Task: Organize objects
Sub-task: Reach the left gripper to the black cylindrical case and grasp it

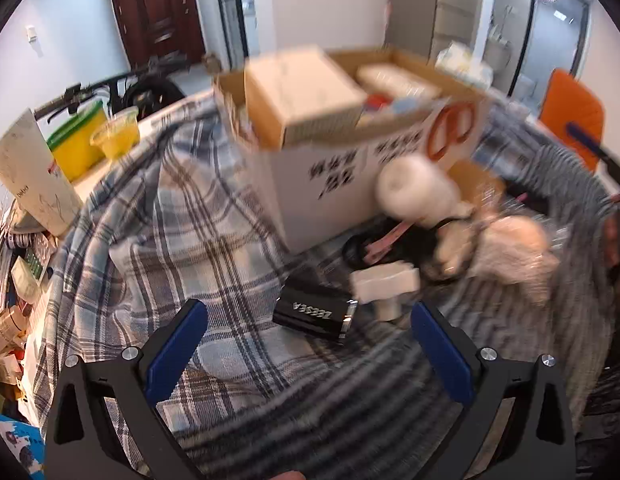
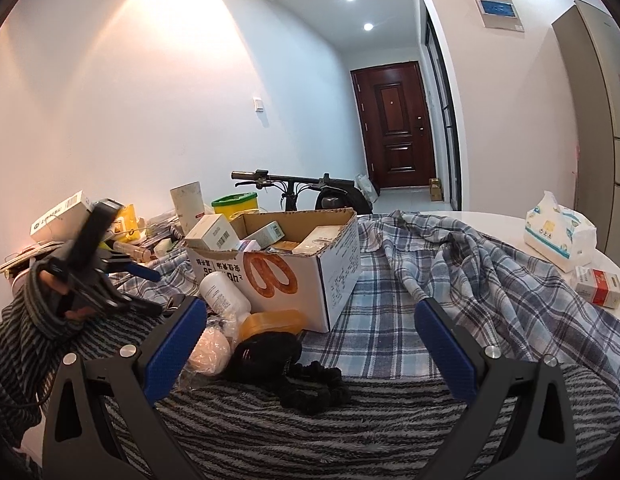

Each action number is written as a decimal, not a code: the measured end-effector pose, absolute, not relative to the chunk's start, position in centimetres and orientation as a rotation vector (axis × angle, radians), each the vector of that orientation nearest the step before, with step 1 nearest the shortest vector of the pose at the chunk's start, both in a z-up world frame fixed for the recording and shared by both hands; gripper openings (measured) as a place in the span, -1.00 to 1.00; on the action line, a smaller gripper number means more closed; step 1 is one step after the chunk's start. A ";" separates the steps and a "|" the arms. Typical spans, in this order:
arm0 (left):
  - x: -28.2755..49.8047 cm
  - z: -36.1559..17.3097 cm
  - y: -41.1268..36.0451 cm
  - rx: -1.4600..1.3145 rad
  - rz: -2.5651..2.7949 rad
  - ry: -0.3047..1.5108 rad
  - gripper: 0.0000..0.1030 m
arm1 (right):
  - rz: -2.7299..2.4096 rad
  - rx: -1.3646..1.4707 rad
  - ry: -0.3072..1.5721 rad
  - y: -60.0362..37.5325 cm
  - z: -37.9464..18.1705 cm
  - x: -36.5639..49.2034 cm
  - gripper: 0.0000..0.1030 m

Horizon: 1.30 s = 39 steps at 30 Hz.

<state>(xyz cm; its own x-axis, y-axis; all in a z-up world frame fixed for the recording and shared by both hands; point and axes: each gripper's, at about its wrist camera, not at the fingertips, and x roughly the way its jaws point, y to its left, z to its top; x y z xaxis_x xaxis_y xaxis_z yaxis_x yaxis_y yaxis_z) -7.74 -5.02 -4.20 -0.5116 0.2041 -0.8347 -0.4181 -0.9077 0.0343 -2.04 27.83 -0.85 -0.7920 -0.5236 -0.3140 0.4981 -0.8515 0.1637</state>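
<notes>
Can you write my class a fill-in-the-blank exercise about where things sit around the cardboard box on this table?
1. The white bottle leans against the cardboard box printed with an orange ____.
2. The black ZEESEA box lies on the ____ blanket.
3. Both the left gripper and right gripper are ____.
4. The tissue pack sits on the ____ tabletop.

Missing words: pretzel; plaid; open; white

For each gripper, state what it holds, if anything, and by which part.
Nothing is held. The left gripper is open above the plaid blanket; the right gripper is open over the striped grey blanket.
</notes>
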 end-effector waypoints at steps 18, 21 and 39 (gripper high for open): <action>-7.9 -4.4 -6.7 -1.277 2.471 0.180 -0.02 | -2.549 0.476 -0.119 28.1 -0.8 -2.1 1.00; -7.0 -2.7 -7.1 -1.170 2.539 0.095 -0.02 | -2.550 0.479 -0.116 28.1 -0.9 -2.1 1.00; -0.5 2.1 -2.6 -0.563 2.864 0.079 -0.02 | -2.544 0.493 -0.106 27.9 -1.0 -2.4 1.00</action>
<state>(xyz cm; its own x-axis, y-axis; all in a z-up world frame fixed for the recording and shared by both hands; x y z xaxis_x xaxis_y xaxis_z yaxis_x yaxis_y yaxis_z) -0.50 -2.61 2.05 -0.9020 0.2054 -0.3797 -0.2259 -0.9741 0.0098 -2.36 27.87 -0.99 -0.7866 -0.5255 -0.3242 0.4966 -0.8504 0.1736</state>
